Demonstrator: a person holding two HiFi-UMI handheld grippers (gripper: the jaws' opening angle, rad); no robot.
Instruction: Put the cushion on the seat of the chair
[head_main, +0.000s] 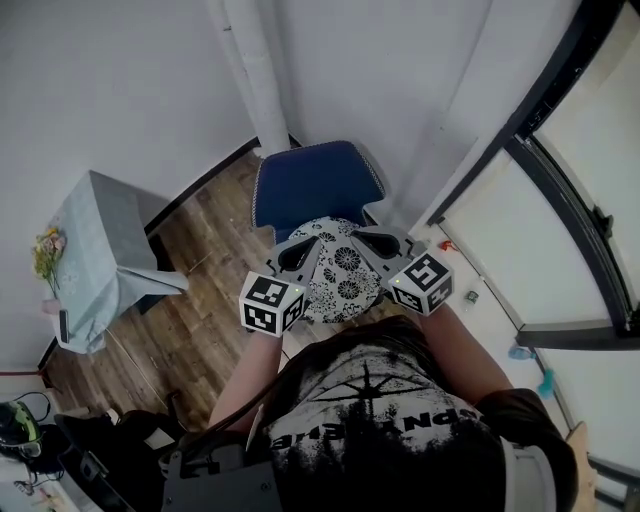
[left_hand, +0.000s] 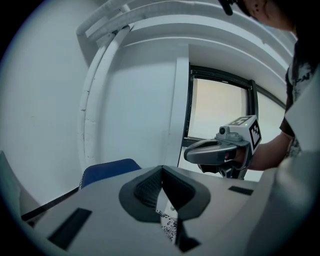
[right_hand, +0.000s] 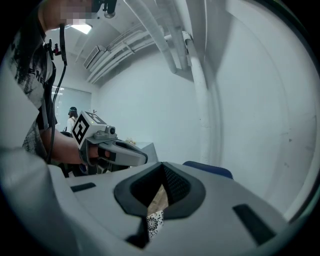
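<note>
Both the left gripper (head_main: 297, 256) and right gripper (head_main: 378, 243) pinch the cushion (head_main: 343, 272) by its side edges, just before the chair (head_main: 315, 185); it seems soft, light and floppy, so opposite edges suit.

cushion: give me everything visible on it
The cushion is soft-looking white fabric with a black floral print, roundish in the head view. It is held at two opposite edges, the left gripper and right gripper each shut on it, over the front of the blue chair. Whether it touches the seat can't be told.
</note>
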